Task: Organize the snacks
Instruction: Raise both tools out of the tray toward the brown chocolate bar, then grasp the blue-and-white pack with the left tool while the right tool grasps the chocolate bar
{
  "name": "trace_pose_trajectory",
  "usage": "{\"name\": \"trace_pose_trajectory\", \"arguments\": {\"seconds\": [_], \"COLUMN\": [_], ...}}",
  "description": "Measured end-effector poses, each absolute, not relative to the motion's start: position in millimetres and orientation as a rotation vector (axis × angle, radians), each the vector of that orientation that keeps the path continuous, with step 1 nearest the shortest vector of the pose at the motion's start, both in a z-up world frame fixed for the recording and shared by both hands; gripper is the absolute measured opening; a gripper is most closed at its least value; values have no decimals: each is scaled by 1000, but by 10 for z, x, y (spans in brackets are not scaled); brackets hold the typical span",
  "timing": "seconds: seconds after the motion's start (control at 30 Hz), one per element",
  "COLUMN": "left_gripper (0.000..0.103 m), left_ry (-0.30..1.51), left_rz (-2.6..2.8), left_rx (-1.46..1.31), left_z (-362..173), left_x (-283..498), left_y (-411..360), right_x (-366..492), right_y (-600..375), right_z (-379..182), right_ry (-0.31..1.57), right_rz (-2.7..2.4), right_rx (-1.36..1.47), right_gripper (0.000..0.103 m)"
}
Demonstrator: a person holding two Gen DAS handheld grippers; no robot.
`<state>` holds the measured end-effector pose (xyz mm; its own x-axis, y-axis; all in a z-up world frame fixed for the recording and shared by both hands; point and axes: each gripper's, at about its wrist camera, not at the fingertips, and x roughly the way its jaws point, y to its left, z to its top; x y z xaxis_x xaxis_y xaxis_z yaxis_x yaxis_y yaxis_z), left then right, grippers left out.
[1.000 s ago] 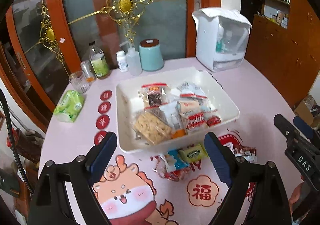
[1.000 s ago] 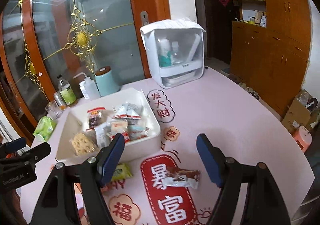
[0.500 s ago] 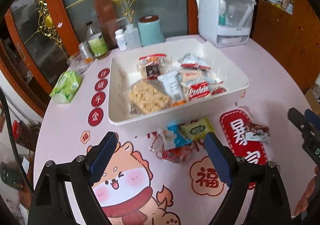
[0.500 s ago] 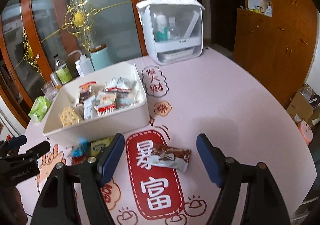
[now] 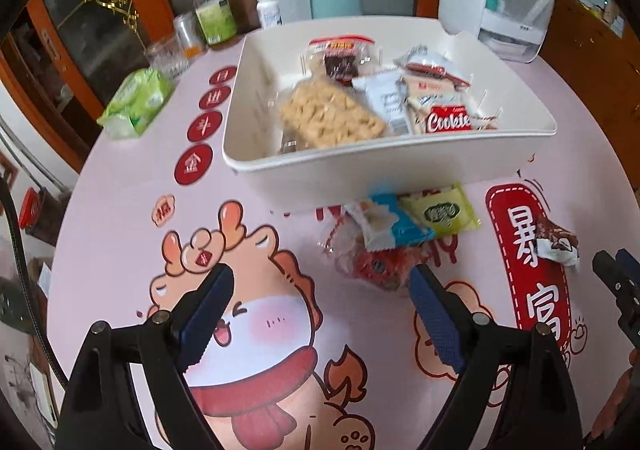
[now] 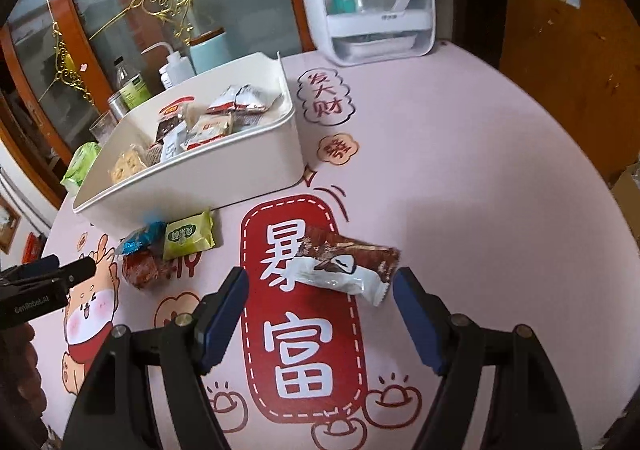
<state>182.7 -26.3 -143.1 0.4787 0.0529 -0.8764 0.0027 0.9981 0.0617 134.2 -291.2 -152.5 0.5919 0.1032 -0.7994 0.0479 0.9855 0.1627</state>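
Both grippers have dropped lower and closer to the counter (image 6: 460,169) than a second ago, so the loose snacks now sit just ahead of their fingers.

The right gripper (image 6: 320,290) is released, jaws spread wide and grasping nothing. The brown-and-white wrapper (image 6: 344,262) lies flat on the red banner print, between the fingertips and slightly toward 1 o'clock, with its white tail close to the right finger.

The left gripper (image 5: 320,290) is likewise released and empty. At its 12 to 1 o'clock lies a small heap just beside the near wall of the white bin (image 5: 360,169): a blue packet (image 5: 390,223) overlapping a clear red-printed packet (image 5: 372,266), with a green packet (image 5: 440,211) next to them. The bin already holds several snacks.

Likely risks:
- The brown wrapper is thin and flat, so closing jaws could skate over it or push it along the slick counter.
- A pinch on the loose white tail alone could let the packet swing or slip free during the lift.
- The left heap overlaps, so one grab could take two packets or nudge others under the bin's wall.
- The grippers work near each other and could collide.
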Motion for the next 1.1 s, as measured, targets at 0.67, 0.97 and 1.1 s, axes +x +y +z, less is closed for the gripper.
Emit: {"name": "trace_pose_trajectory", "arguments": {"seconds": [0.67, 0.97, 1.1], "left_gripper": [88, 88, 73], "left_ry": [1156, 1232, 1252], "left_rz": [-74, -32, -20], "left_rx": [-46, -110, -96], "left_z": [-1627, -1892, -1963], "left_x": [2281, 2608, 2710], "left_y": [-475, -548, -576], "right_x": [1818, 1900, 1853], "right_y": [-2948, -3020, -3039], "right_z": [-2004, -2097, -2072], "right_ry": [1049, 1071, 1049], "right_rz": [361, 471, 487], "right_rx": [-259, -296, -296], "right_gripper": [75, 73, 57]}}
